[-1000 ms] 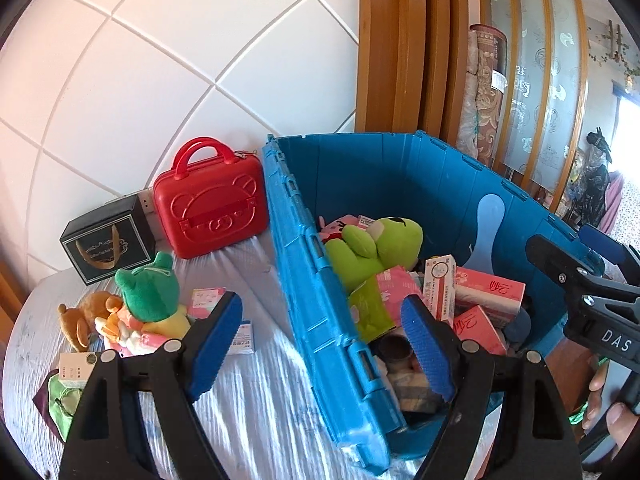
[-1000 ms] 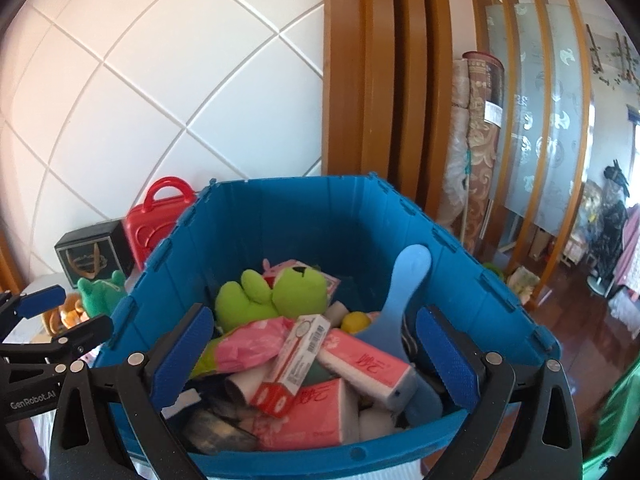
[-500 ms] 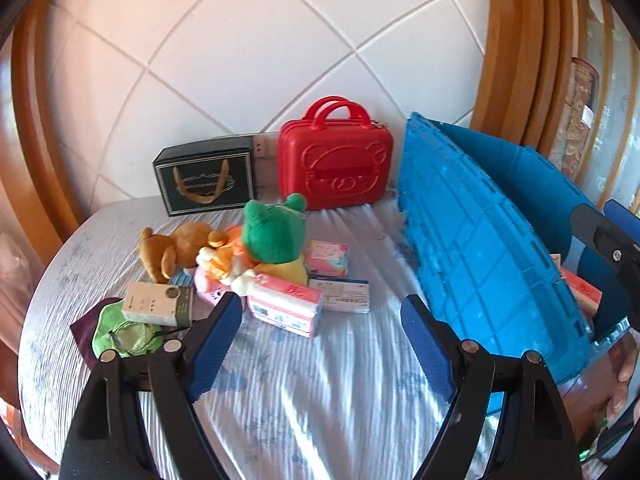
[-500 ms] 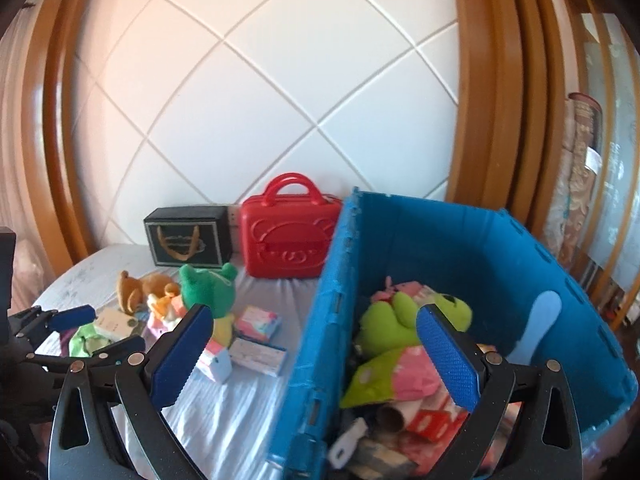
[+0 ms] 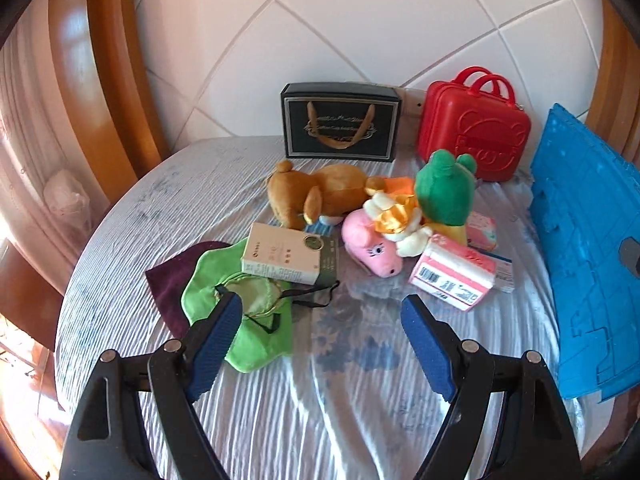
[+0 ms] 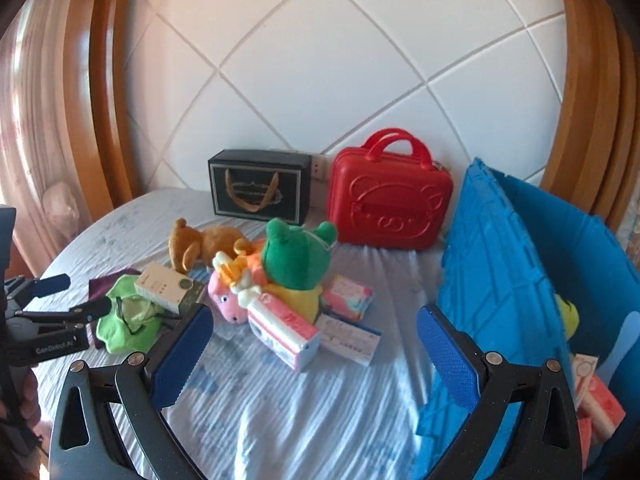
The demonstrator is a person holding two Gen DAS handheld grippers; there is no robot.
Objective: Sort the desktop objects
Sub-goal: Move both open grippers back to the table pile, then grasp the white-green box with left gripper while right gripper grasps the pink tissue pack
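A pile of objects lies on the round cloth-covered table (image 5: 344,380): a brown plush (image 5: 316,196), a green frog plush (image 5: 444,188), a pink plush (image 5: 372,246), a pink tissue pack (image 5: 454,276), a beige box (image 5: 288,254) and a green pouch (image 5: 244,308). My left gripper (image 5: 322,344) is open and empty, just short of the pile, its left pad over the pouch. My right gripper (image 6: 314,354) is open and empty, near the tissue pack (image 6: 282,330). The blue crate (image 6: 516,280) stands at the right.
A red toy suitcase (image 5: 476,128) and a black gift box (image 5: 340,122) stand at the back against the white tiled wall. Small flat packets (image 6: 348,336) lie beside the frog plush (image 6: 296,256). The crate holds more plush and boxes. The left gripper shows in the right wrist view (image 6: 60,300).
Both grippers have swung left, away from the blue crate and toward the pile on the table. Both stay open and empty.
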